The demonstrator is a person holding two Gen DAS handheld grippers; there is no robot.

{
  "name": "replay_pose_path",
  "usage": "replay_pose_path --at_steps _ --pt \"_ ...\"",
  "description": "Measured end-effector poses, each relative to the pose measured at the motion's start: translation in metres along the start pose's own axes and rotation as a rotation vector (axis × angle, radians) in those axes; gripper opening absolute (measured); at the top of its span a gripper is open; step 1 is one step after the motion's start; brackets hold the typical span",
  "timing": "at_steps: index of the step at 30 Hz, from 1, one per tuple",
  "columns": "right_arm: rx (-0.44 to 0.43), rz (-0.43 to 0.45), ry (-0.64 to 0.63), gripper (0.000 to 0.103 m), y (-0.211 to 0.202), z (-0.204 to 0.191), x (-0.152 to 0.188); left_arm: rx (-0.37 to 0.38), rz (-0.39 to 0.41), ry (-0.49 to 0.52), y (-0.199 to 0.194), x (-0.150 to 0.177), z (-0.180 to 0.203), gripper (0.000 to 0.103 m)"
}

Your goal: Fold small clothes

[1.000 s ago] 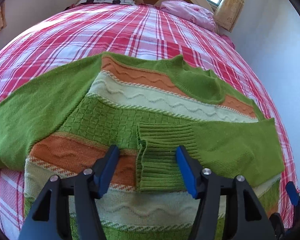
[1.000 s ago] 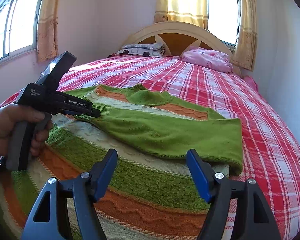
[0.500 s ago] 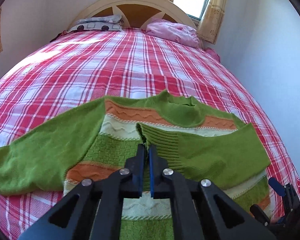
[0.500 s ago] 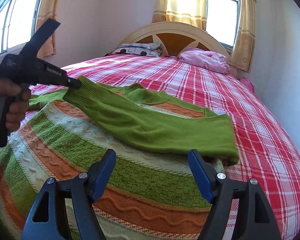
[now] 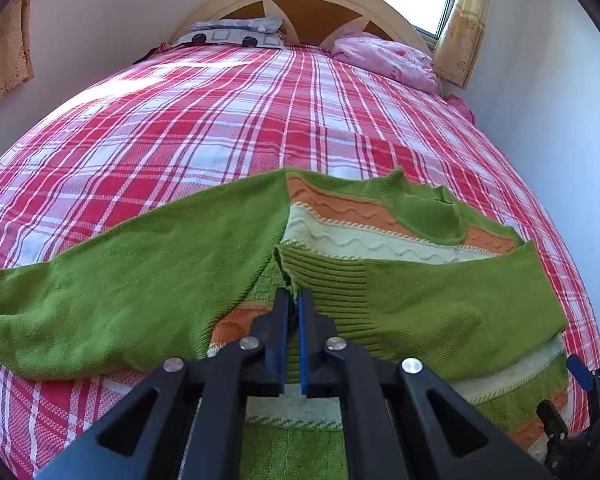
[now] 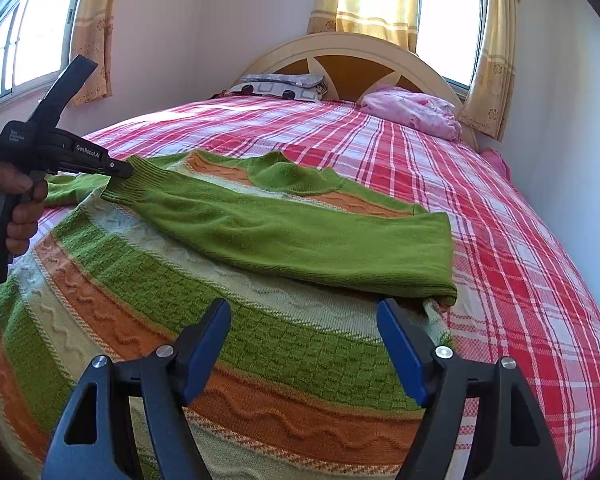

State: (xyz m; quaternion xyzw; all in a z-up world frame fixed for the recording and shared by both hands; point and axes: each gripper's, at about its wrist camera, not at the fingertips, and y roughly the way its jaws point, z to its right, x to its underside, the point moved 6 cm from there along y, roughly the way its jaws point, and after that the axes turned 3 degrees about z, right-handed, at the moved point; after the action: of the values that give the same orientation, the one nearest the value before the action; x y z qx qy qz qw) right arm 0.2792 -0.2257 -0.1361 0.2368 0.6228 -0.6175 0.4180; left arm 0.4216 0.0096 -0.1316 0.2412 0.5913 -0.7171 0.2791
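A small knitted sweater point(image 5: 380, 236) point(image 6: 260, 344) with green, orange and cream stripes lies flat on the bed. Its right sleeve point(image 6: 300, 236) is folded across the chest. My left gripper point(image 5: 294, 294) point(image 6: 121, 169) is shut on that sleeve's ribbed cuff point(image 5: 328, 280) point(image 6: 140, 178) and holds it slightly raised over the sweater's left side. The other sleeve point(image 5: 112, 276) lies spread out to the left. My right gripper point(image 6: 303, 307) hovers open above the sweater's lower body, with nothing between its blue pads. One of its pads also shows in the left wrist view.
The bed has a red and white plaid cover point(image 5: 240, 120) point(image 6: 520, 260). A grey patterned pillow point(image 6: 280, 84) and a pink bundle point(image 6: 412, 114) lie by the cream headboard point(image 6: 352, 46). A wall runs close along the bed's right side. A person's hand point(image 6: 8, 200) grips the left tool.
My left gripper went from open around the cuff to shut on it, then lifted it and drew it leftward across the sweater. The right gripper has hardly moved.
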Motion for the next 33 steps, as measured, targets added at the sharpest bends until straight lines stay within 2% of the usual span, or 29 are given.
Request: replay_pose_path --at_steps 3,7,10,12,13,15,18,20,22,23,25,27,30,33 --pt "0.000 -0.023 -0.001 0.077 0.005 0.000 0.003 -0.010 -0.027 0.007 0.007 0.010 0.000 0.005" --pt "-0.007 -0.033 0.009 0.077 0.006 0.001 0.004 -0.060 -0.026 0.055 0.011 0.023 -0.001 0.005" --pt "-0.041 -0.040 0.029 0.077 0.004 0.002 0.002 -0.060 -0.018 0.055 0.013 0.031 -0.005 0.006" --pt "-0.086 -0.024 0.056 0.077 -0.001 0.006 -0.007 -0.065 -0.007 0.063 0.011 0.031 -0.004 0.009" --pt "-0.092 -0.007 0.071 0.077 -0.003 0.010 -0.015 -0.077 0.000 0.064 0.010 0.030 -0.004 0.012" --pt "-0.092 0.006 0.094 0.077 0.000 0.019 -0.030 -0.073 0.004 0.065 0.009 0.031 -0.004 0.012" --pt "-0.078 -0.046 0.114 0.077 0.026 0.033 -0.043 -0.062 0.015 0.059 0.006 0.031 -0.005 0.012" --pt "-0.040 -0.125 0.109 0.077 0.053 0.042 -0.037 -0.060 0.019 0.061 0.001 0.031 -0.006 0.017" --pt "-0.026 -0.199 0.102 0.077 0.072 0.044 -0.024 -0.054 0.032 0.063 -0.009 0.032 -0.007 0.036" --pt "-0.041 -0.231 0.104 0.077 0.079 0.041 -0.016 -0.050 0.045 0.064 -0.016 0.033 -0.009 0.039" --pt "-0.031 -0.214 0.098 0.077 0.076 0.040 -0.012 -0.055 0.075 0.075 -0.034 0.034 -0.015 0.055" --pt "-0.020 -0.210 0.093 0.077 0.075 0.039 -0.012 -0.065 0.100 0.073 -0.049 0.034 -0.027 0.064" --pt "-0.017 -0.202 0.093 0.077 0.076 0.041 -0.009 -0.114 0.119 0.050 -0.068 0.035 -0.060 0.070" --pt "-0.025 -0.200 0.103 0.078 0.076 0.041 -0.009 -0.205 0.133 -0.015 -0.082 0.037 -0.112 0.070"
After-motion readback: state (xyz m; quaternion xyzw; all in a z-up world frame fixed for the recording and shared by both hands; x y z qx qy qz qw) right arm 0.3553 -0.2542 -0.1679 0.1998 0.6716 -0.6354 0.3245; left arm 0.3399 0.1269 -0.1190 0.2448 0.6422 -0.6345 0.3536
